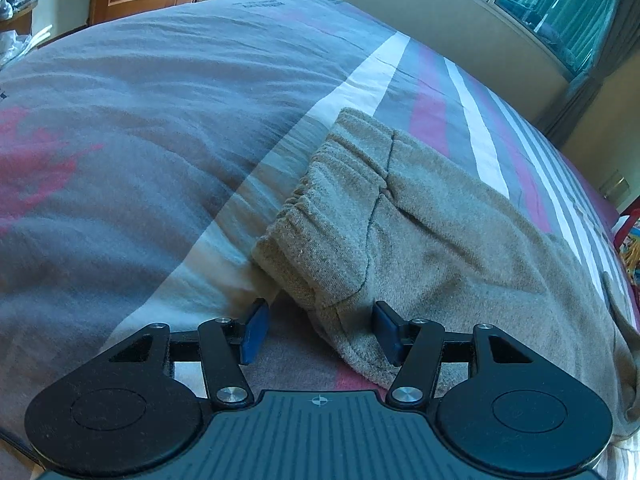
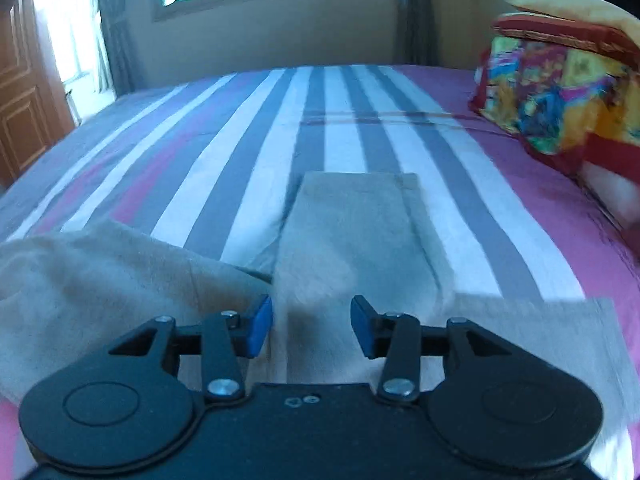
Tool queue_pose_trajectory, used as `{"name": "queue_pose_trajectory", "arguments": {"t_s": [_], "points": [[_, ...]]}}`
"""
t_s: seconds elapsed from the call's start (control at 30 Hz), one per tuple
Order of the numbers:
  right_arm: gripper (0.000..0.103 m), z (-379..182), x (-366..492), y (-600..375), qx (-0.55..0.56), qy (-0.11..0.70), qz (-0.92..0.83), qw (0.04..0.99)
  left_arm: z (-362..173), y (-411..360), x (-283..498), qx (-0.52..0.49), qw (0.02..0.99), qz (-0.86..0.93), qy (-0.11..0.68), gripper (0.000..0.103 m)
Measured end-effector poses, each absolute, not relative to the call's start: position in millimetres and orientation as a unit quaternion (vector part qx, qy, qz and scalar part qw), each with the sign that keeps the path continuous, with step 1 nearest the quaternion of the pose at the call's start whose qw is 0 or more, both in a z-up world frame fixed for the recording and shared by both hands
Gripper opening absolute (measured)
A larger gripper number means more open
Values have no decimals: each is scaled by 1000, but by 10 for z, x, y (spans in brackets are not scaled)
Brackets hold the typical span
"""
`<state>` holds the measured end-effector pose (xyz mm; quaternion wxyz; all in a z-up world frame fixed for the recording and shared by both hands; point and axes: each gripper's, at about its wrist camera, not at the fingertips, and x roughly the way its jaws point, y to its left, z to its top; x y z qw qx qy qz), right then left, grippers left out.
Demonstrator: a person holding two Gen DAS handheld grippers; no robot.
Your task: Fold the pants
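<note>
While the beige pants (image 1: 420,216) lie half-folded on the striped bed (image 1: 160,128), lower right of frame, both claws, left claw (image 1: 320,332) and right claw (image 2: 312,330), hover open and empty; next likely comes regripping the waistband.

My left gripper (image 1: 320,330) sits at the bottom centre of its view, pointing forward and down. Its jaws stand partly apart, blue pads (image 1: 256,330) facing each other, pressing on nothing. My right gripper (image 2: 312,330) fills the lower middle of its own view, also angled downward. Its jaws are parted somewhat less, and its blue pads (image 2: 260,330) clamp nothing.
</note>
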<state>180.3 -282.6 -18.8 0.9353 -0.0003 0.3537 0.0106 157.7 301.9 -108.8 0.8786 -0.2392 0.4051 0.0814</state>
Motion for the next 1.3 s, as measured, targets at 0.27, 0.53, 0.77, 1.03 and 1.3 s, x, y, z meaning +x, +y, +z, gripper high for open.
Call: {"name": "queue_pose_trajectory", "arguments": {"t_s": [0.27, 0.53, 0.77, 1.03, 1.3], "points": [[4, -190, 1606, -2920, 23, 338, 0, 941, -1102, 3019, 1580, -240, 879, 82, 403, 58], [11, -672, 878, -3670, 119, 402, -41, 907, -1115, 3015, 1591, -237, 882, 80, 400, 58], [52, -144, 765, -3272, -90, 307, 14, 947, -1129, 3002, 1596, -238, 882, 81, 398, 58], [50, -560, 1009, -2408, -383, 326, 117, 856, -1137, 3019, 1586, -242, 883, 78, 396, 58], [4, -684, 1362, -2305, -375, 309, 96, 869, -1148, 3018, 1567, -243, 884, 76, 392, 58]]}}
